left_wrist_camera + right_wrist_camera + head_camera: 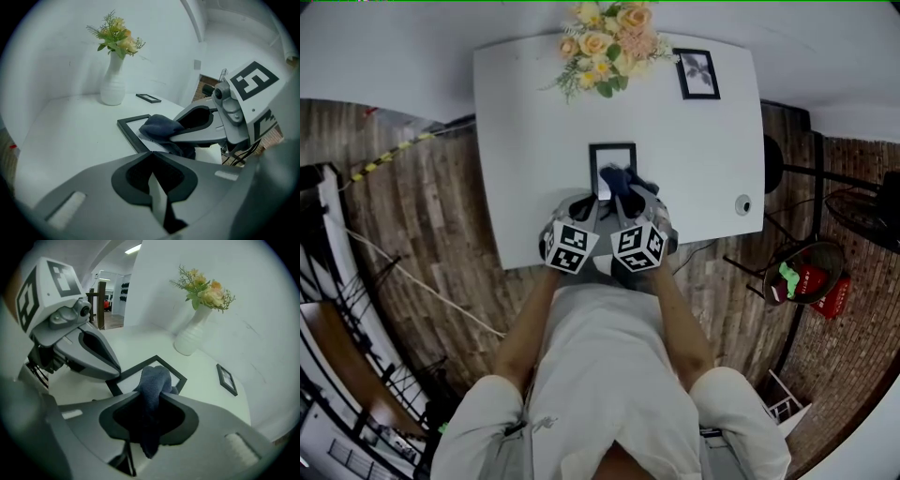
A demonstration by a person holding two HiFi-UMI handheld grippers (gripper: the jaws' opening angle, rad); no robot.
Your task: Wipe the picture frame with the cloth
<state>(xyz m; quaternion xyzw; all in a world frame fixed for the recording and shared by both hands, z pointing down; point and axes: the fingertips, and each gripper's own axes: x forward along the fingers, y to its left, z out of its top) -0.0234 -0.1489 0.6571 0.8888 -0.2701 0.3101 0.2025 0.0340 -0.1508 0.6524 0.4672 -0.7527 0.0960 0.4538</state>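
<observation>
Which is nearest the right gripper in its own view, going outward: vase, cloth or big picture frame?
1. Cloth, clamped between the jaws.
2. Picture frame, flat on the table just beneath the cloth.
3. Vase, far back by the wall, to the right.

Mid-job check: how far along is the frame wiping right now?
Done: the right gripper is shut on the dark blue cloth. In hand: the cloth sits bunched on the near part of the picture frame, which lies flat on the table. The left gripper is shut and empty nearby. Left: the frame's far part is uncovered; how much is already wiped doesn't show.
</observation>
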